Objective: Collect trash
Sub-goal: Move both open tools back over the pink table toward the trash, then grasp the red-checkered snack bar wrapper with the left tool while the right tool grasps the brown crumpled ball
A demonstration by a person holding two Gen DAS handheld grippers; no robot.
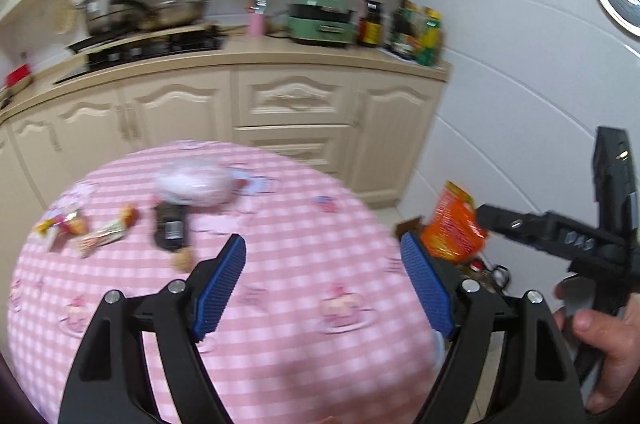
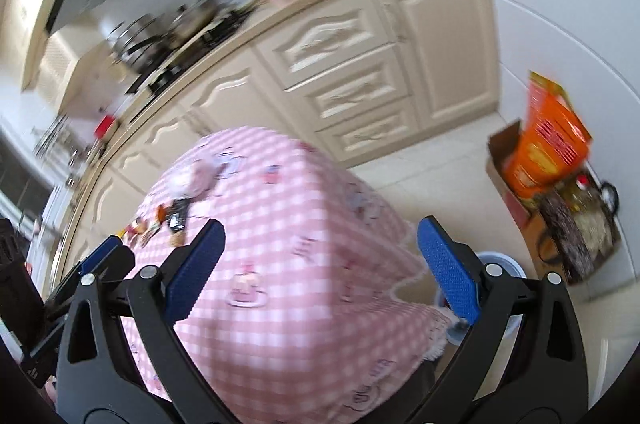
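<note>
Trash lies on the far left part of the pink checked table [image 1: 304, 224]: a crumpled white plastic bag [image 1: 192, 188], a dark bottle [image 1: 170, 230] lying flat, colourful snack wrappers [image 1: 106, 234] and a small brown scrap [image 1: 182, 260]. My left gripper [image 1: 324, 246] hovers above the table's near half, open and empty, well short of the litter. To its right a hand [image 1: 600, 336] carries the right gripper [image 1: 520, 224]. In the right wrist view my right gripper [image 2: 322, 230] is open and empty above the table [image 2: 304, 208], with the bag [image 2: 192, 180] and bottle [image 2: 178, 214] far off to the left.
Cream cabinets [image 1: 292, 104] with a hob, pots and a green cooker [image 1: 320, 22] run behind the table. A cardboard box with an orange packet [image 2: 548, 144] stands on the floor at the right wall. A pale blue round bin rim [image 2: 504, 264] shows beside the table's right edge.
</note>
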